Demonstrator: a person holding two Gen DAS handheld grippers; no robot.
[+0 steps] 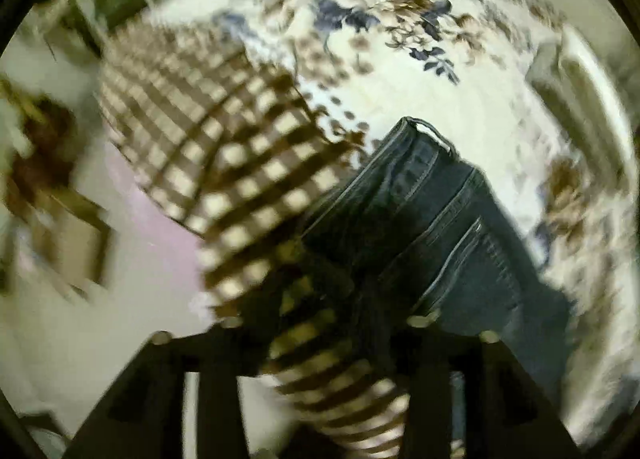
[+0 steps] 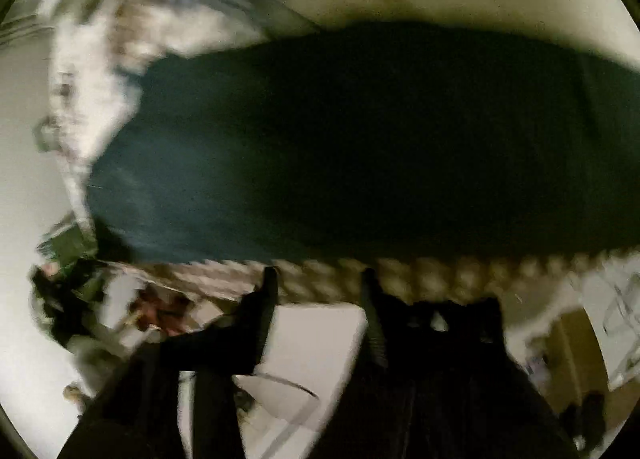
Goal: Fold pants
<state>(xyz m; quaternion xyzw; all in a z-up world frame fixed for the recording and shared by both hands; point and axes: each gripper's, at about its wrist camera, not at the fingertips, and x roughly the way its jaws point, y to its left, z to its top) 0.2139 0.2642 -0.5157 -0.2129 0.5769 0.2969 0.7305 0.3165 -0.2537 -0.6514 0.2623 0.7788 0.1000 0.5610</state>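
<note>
The dark blue jeans (image 1: 436, 219) lie folded into a narrow stack on the floral bedsheet (image 1: 460, 107), waistband and belt loop at the far end. My left gripper (image 1: 332, 295) hangs over the stack's near end. Its dark fingers stand apart, and blur hides their tips against the denim. In the right wrist view the jeans (image 2: 340, 139) fill the middle as a broad dark band. My right gripper (image 2: 320, 279) sits just short of their near edge, open, with nothing between its fingers (image 2: 269, 291).
A brown-and-cream checked cloth (image 1: 224, 147) covers the bed left of the jeans and runs under the left gripper. The checked edge (image 2: 440, 267) also borders the bed in the right view. Light floor (image 1: 132, 279) and blurred clutter (image 2: 72, 291) lie beyond the bed.
</note>
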